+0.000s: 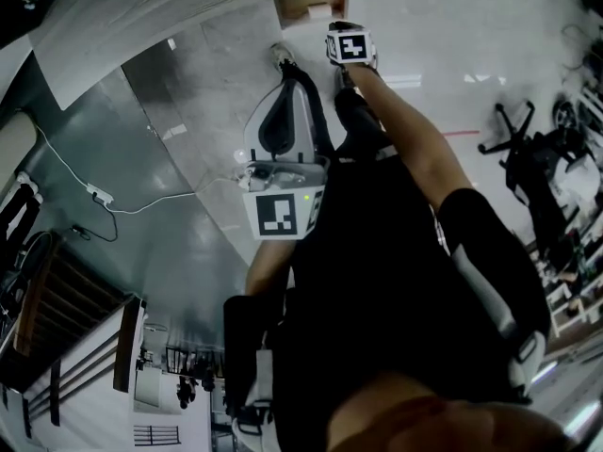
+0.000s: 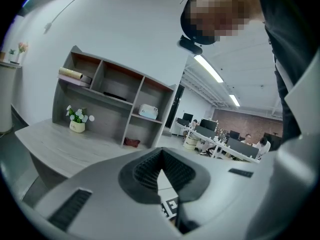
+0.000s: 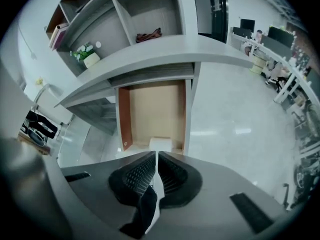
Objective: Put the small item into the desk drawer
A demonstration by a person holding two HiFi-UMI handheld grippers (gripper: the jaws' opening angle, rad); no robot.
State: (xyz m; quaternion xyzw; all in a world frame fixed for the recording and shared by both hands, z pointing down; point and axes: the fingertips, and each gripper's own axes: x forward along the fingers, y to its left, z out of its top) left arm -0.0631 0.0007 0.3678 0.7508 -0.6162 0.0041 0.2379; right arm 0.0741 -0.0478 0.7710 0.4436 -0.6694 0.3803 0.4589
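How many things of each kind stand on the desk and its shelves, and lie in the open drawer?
Flower pot: 1
Beige roll: 1
Flat dark item: 1
White box: 1
Dark red pouch: 1
Small white item in the drawer: 1
Total: 6

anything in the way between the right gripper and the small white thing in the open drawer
Nothing visible. The right gripper, jaws together and empty, points down at the open drawer. The small white item lies uncovered at its front end.
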